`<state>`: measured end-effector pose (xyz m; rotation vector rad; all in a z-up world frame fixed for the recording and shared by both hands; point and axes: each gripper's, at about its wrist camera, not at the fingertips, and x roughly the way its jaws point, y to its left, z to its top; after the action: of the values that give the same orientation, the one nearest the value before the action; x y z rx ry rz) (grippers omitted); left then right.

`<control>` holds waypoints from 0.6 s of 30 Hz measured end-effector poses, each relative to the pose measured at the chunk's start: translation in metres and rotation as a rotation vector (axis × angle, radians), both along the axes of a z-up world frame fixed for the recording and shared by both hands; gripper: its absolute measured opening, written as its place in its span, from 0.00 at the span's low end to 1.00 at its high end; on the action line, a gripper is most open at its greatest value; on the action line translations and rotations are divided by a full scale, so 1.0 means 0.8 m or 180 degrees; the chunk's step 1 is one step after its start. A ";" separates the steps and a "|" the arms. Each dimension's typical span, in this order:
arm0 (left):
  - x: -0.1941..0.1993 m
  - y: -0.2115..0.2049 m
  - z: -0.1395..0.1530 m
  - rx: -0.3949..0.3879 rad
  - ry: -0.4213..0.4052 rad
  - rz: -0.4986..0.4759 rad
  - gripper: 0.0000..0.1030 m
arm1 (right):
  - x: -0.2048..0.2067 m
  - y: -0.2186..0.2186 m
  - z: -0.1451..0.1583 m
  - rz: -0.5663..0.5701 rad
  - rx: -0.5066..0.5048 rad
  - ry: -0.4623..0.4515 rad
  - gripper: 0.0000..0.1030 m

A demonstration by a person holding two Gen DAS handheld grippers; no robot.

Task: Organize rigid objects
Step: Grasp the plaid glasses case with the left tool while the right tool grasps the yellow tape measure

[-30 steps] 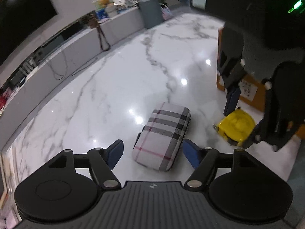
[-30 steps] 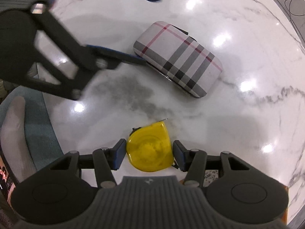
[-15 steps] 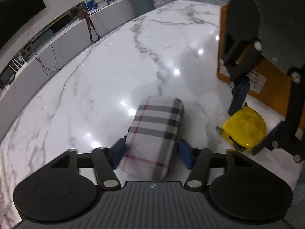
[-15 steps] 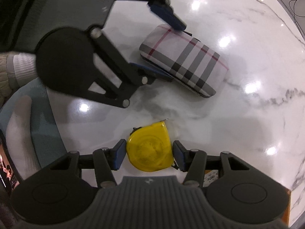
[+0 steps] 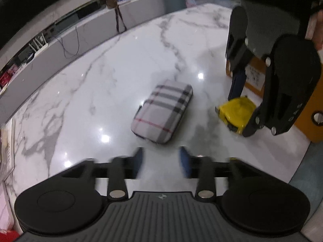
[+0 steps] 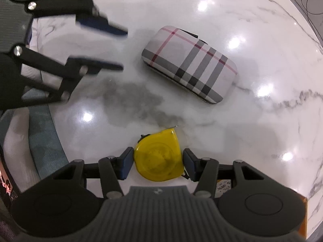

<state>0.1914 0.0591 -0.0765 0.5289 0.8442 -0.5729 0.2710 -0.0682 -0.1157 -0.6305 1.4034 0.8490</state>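
Closed plaid hard-shell case [image 6: 189, 64] lies on marble bench [image 5: 101, 92], contents unseen; left gripper [image 5: 161, 159] opening, empty; right gripper [image 6: 158, 159] clamps yellow tape measure [image 6: 159, 159].

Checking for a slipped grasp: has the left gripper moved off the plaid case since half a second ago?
Yes. The left gripper backed away from the plaid case; nothing between its opening jaws.

Glossy white marble tabletop [image 5: 113, 92]
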 end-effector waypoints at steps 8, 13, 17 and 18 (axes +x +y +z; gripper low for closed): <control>0.024 -0.024 -0.002 0.0145 -0.0236 -0.0352 0.84 | 0.000 -0.003 0.000 -0.0067 -0.0027 -0.0049 0.51; 0.044 -0.034 -0.017 0.0275 -0.0243 -0.0462 0.84 | 0.004 -0.009 0.003 -0.0159 0.0056 -0.0007 0.51; 0.065 -0.035 -0.022 0.0179 -0.0043 -0.0563 0.85 | 0.005 -0.010 0.007 -0.0134 0.0115 0.0022 0.51; 0.069 -0.035 -0.024 0.0169 0.0011 -0.0588 0.85 | 0.005 -0.012 0.007 -0.0132 0.0131 0.0034 0.51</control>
<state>0.2466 0.0309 -0.0953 0.6588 0.8205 -0.7219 0.2750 -0.0777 -0.1103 -0.5643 1.4006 0.8472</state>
